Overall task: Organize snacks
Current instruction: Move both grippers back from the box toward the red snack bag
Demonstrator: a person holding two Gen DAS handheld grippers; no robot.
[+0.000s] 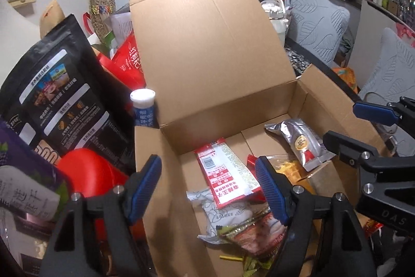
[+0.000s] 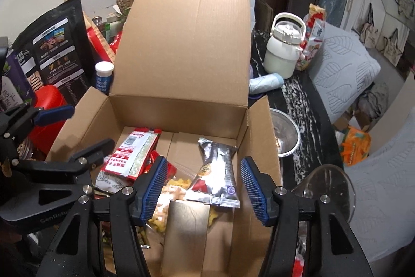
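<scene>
Dim indoor light, soft shadows; fisheye bends edges, dark corner vignette, slight blur.

Looking down into the cardboard box (image 2: pixel 179 43), the top is open and that's my way in. The tall back flap (image 1: pixel 207 43) stands upright, blocking any approach from the far side. Left of the box it's crowded: a black pouch (image 1: pixel 64 85), a white-capped tube (image 1: pixel 144 108) tight against the box corner and a red container (image 1: pixel 88 170) hard by the wall. To the right, a steel bowl (image 2: pixel 284 134) sits just beside the box, with a clear glass (image 2: pixel 329 188) nearer me. Inside, bare floor (image 1: pixel 186 142) shows along the back wall between the red-and-white packet (image 1: pixel 225 173) and the silver packet (image 2: pixel 218 168); near the front, snacks pile up.
</scene>
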